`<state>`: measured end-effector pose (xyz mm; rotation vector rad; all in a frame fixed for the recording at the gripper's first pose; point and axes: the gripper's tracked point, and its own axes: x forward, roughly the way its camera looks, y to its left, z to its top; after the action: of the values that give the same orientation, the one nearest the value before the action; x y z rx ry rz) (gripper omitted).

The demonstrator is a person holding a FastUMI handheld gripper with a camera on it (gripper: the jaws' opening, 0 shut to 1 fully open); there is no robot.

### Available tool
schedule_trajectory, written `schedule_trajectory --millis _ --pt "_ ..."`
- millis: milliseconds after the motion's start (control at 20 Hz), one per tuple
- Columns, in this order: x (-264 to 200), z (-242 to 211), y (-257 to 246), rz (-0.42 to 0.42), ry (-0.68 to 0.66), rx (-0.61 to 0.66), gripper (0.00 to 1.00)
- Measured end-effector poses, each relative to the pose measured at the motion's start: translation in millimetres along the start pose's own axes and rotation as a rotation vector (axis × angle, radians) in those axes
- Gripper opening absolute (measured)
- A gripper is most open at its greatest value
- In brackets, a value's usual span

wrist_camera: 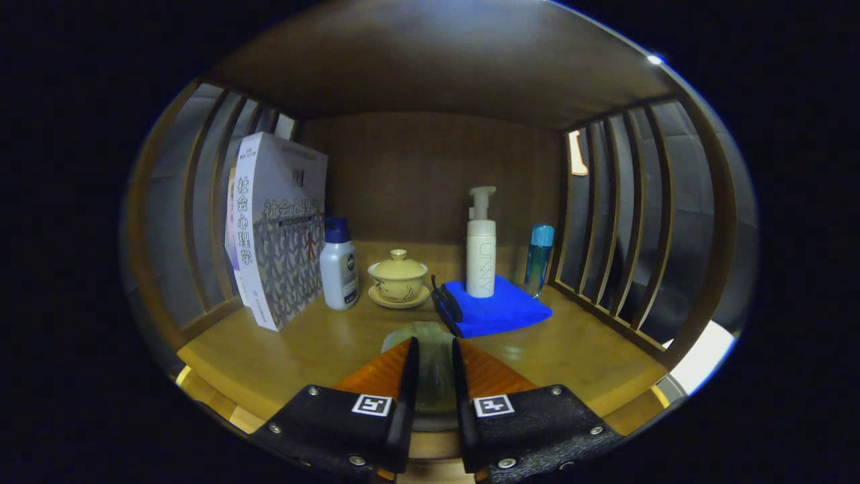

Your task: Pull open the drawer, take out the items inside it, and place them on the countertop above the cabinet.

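The claw (pixel 435 366) pinches a pale, translucent object (pixel 430 343) between its two orange fingers (pixel 383 370); most of it is hidden by the fingers, so it may be a small glass or jar, and its long axis cannot be told. It sits low over the wooden table (pixel 322 343), just ahead of a folded blue cloth (pixel 500 309). A white pump bottle (pixel 481 249) stands upright on the cloth, beside a blue bottle (pixel 539 259). A lidded yellow cup (pixel 398 277), a white bottle (pixel 338 265) and upright books (pixel 279 228) stand further left.
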<state>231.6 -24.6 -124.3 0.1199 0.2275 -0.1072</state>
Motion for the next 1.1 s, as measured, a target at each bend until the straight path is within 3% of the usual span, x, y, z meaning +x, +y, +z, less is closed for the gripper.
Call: schedule_trajectory --millis 50,250,400,600,850,1100 --pt "-4 7 -2 0.004 -0.021 0.033 0.31" --pt "-55 47 -1 0.081 -0.162 0.195 0.97" --pt "-114 67 -11 0.094 -0.253 0.233 0.95" --pt "-201 57 -21 0.075 -0.271 0.171 0.95" --pt "-284 3 -5 0.117 -0.243 0.146 0.95" --pt "-317 -69 15 0.124 -0.165 0.082 0.95"
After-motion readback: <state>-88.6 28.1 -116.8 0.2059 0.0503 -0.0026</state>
